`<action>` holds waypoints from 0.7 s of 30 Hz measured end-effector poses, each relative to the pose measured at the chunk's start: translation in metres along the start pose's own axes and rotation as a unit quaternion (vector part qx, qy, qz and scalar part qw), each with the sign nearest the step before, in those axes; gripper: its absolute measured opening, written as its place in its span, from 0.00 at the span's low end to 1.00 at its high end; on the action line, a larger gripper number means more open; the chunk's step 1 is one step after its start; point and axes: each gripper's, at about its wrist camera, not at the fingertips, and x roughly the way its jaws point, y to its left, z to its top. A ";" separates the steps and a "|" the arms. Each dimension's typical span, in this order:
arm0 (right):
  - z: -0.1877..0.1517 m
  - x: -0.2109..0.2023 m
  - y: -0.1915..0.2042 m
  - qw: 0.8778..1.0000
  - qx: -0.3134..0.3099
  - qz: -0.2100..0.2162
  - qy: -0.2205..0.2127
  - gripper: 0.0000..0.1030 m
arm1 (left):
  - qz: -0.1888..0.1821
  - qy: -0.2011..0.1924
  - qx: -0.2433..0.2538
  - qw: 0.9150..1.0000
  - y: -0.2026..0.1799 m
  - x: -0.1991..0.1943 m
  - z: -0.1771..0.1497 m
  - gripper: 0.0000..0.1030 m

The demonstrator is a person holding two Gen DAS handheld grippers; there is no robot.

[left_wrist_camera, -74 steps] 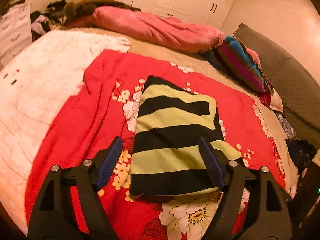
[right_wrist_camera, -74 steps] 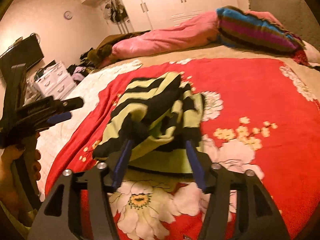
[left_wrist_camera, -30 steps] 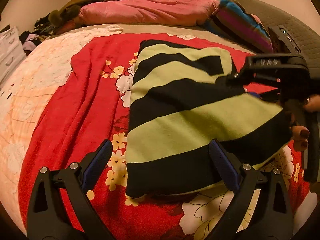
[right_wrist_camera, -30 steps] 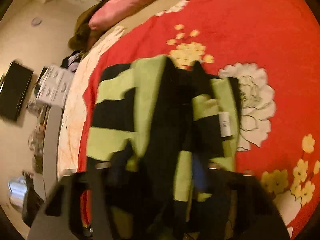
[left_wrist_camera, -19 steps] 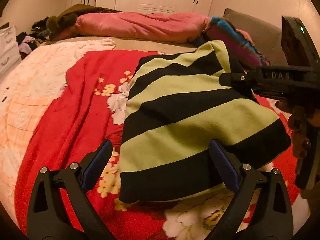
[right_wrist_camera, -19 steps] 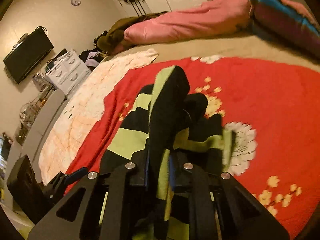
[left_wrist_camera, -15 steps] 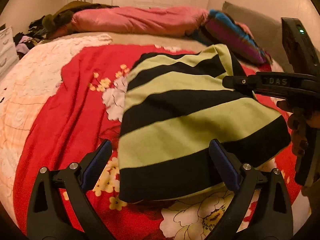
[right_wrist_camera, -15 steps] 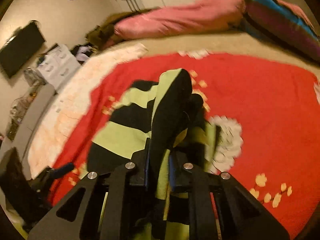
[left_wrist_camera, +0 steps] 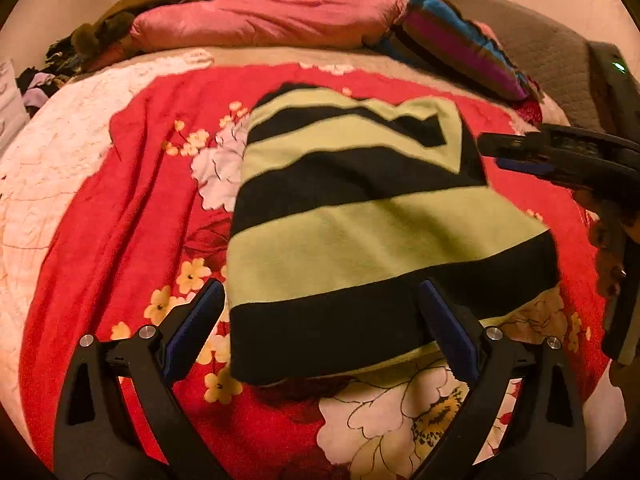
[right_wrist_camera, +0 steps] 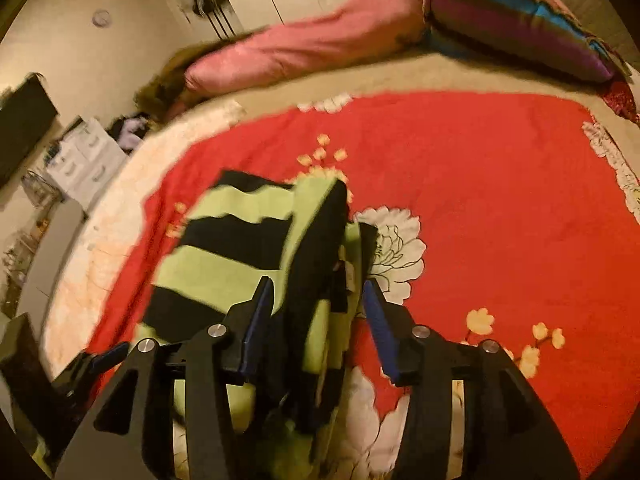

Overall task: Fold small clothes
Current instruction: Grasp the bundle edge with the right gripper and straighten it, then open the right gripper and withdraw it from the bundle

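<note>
A small garment with green and black stripes (left_wrist_camera: 360, 236) lies folded on the red floral blanket (left_wrist_camera: 132, 208). My left gripper (left_wrist_camera: 320, 320) is open and empty, its jaws spread wide over the garment's near edge. My right gripper (right_wrist_camera: 318, 304) is open, its jaws apart on either side of the garment's raised right edge (right_wrist_camera: 316, 248), which stands up between them. The right gripper also shows in the left wrist view (left_wrist_camera: 560, 156), at the garment's right side.
A pink duvet (left_wrist_camera: 260, 20) and a striped pillow (left_wrist_camera: 456, 44) lie at the far end of the bed. A white quilt (left_wrist_camera: 48, 152) covers the left side. A drawer unit (right_wrist_camera: 84, 156) and a clothes pile stand off the bed, left.
My right gripper was shut on the garment's lifted right edge; its jaws have now opened and the fabric has dropped lower onto the folded pile. My left gripper stays open and still.
</note>
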 end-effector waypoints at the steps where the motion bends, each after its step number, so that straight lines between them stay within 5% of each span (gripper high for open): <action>1: -0.004 -0.010 0.003 1.000 -0.006 0.008 -0.006 0.45 | 0.002 -0.006 0.001 1.000 0.000 -0.003 0.000 0.88; 8: -0.030 -0.035 0.031 0.997 -0.042 0.063 0.000 0.42 | 0.010 -0.023 0.010 1.000 -0.003 -0.010 0.000 0.88; 11: -0.035 -0.015 0.036 0.997 -0.040 0.060 0.034 0.25 | 0.015 -0.014 0.013 1.000 -0.004 -0.005 -0.001 0.88; 16: -0.046 0.010 0.029 0.994 -0.015 0.058 0.092 0.30 | 0.015 -0.010 0.009 1.000 -0.002 -0.002 -0.002 0.88; 18: -0.047 0.007 0.026 0.995 -0.011 0.066 0.078 0.17 | 0.015 -0.007 0.005 1.000 0.000 -0.001 -0.003 0.88; 21: -0.046 -0.003 0.025 0.996 -0.016 0.058 0.058 0.13 | 0.012 -0.006 -0.002 1.000 0.004 0.000 -0.002 0.88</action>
